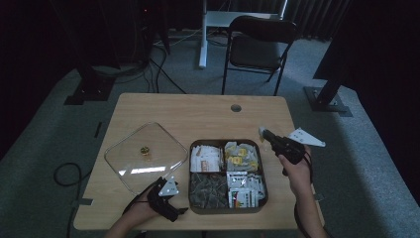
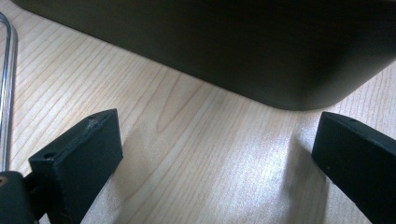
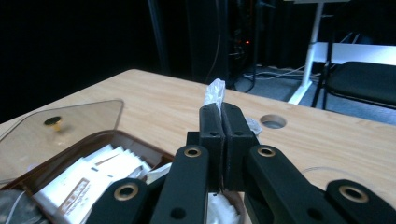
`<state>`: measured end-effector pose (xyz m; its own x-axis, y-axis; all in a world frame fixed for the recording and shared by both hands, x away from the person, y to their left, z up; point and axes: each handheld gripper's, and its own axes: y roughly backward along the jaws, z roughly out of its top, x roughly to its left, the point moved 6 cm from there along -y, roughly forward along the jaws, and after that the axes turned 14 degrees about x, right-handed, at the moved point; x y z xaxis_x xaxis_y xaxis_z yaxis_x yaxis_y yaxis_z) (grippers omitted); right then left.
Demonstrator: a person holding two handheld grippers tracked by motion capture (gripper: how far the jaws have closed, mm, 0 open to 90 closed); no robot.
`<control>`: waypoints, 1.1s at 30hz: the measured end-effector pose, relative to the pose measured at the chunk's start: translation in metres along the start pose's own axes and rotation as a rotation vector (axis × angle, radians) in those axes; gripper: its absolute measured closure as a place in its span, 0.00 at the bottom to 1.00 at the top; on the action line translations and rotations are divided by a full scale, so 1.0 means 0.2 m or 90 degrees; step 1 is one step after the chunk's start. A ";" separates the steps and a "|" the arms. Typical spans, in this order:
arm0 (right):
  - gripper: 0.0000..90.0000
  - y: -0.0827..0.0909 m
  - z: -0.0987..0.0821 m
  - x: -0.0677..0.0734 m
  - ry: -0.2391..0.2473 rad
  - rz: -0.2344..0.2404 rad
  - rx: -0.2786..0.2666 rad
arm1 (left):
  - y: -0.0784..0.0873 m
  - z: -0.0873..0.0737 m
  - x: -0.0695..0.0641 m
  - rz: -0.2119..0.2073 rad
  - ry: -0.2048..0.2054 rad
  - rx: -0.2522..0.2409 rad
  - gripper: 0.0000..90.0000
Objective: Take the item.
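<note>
Right fingers [image 3: 219,122] pinch crinkly white packet [image 3: 215,94] | left fingers [image 2: 210,154] apart (woodgrain table [image 2: 187,140]) | square box [image 1: 263,163]

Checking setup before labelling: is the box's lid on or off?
Off. The clear lid lies flat on the table left of the box, whose four compartments of packets sit uncovered.

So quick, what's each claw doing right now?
Left gripper: open, empty, beside the tray.
Right gripper: closed on a small packet.

Dim room, dark edges; glare on the glass lid [image 1: 141,157]
</note>
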<state>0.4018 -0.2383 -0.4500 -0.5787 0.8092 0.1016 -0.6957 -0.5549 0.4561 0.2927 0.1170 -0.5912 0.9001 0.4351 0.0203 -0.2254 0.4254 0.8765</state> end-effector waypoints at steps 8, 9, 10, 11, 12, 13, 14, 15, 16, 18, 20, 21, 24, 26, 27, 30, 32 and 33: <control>0.98 0.04 0.05 -0.08 -0.014 -0.029 -0.014 | 0.00 0.00 0.00 0.000 0.000 0.000 0.02; 0.98 0.04 0.05 -0.09 -0.014 -0.031 -0.013 | 0.00 0.00 0.00 0.000 0.000 0.000 0.02; 0.98 0.05 0.06 -0.11 -0.017 -0.038 -0.016 | 0.00 0.00 0.00 0.000 0.000 0.000 0.02; 0.98 0.05 0.06 -0.11 -0.017 -0.038 -0.016 | 0.00 0.00 0.00 0.000 0.000 0.000 0.02; 0.98 0.06 0.07 -0.12 -0.018 -0.041 -0.018 | 0.00 0.00 0.00 0.000 0.000 0.000 0.02; 0.98 0.06 0.07 -0.13 -0.021 -0.043 -0.018 | 0.00 0.00 0.00 0.000 0.000 0.000 0.02; 0.98 0.06 0.07 -0.14 -0.022 -0.045 -0.017 | 0.00 0.00 0.00 0.000 0.000 0.000 0.02; 0.98 0.06 0.07 -0.15 -0.023 -0.049 -0.016 | 0.00 0.00 0.00 0.000 0.000 0.000 0.02; 0.98 0.07 0.07 -0.16 -0.026 -0.050 -0.015 | 0.00 0.00 0.00 0.000 0.000 0.000 0.02; 0.98 0.07 0.07 -0.18 -0.030 -0.055 -0.013 | 0.00 0.00 0.00 0.000 0.000 0.000 0.02; 0.98 0.07 0.07 -0.19 -0.033 -0.057 -0.013 | 0.00 0.00 0.00 0.000 0.000 0.000 0.02; 0.98 0.07 0.06 -0.20 -0.034 -0.059 -0.012 | 0.00 0.00 0.00 0.000 0.000 0.000 0.02; 0.98 0.07 0.05 -0.22 -0.040 -0.064 -0.007 | 0.00 0.00 0.00 0.000 0.000 0.000 0.02; 0.98 0.07 0.04 -0.24 -0.044 -0.065 -0.003 | 0.00 0.00 0.00 0.000 0.000 0.000 0.02; 0.98 0.07 0.03 -0.24 -0.047 -0.067 -0.002 | 0.00 0.00 0.00 -0.001 0.001 0.000 0.02; 0.98 0.06 0.02 -0.26 -0.052 -0.070 0.005 | 0.00 0.00 0.00 -0.001 0.001 0.000 0.02; 0.98 0.05 0.00 -0.27 -0.054 -0.071 0.010 | 0.00 0.00 0.00 -0.001 0.001 0.000 0.02; 0.98 0.04 -0.01 -0.27 -0.057 -0.071 0.012 | 0.00 0.00 0.00 -0.001 0.001 0.000 0.02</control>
<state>0.4271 -0.2873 -0.4532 -0.4568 0.8803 0.1280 -0.7453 -0.4572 0.4853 0.2925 0.1170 -0.5912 0.9000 0.4355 0.0184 -0.2240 0.4259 0.8766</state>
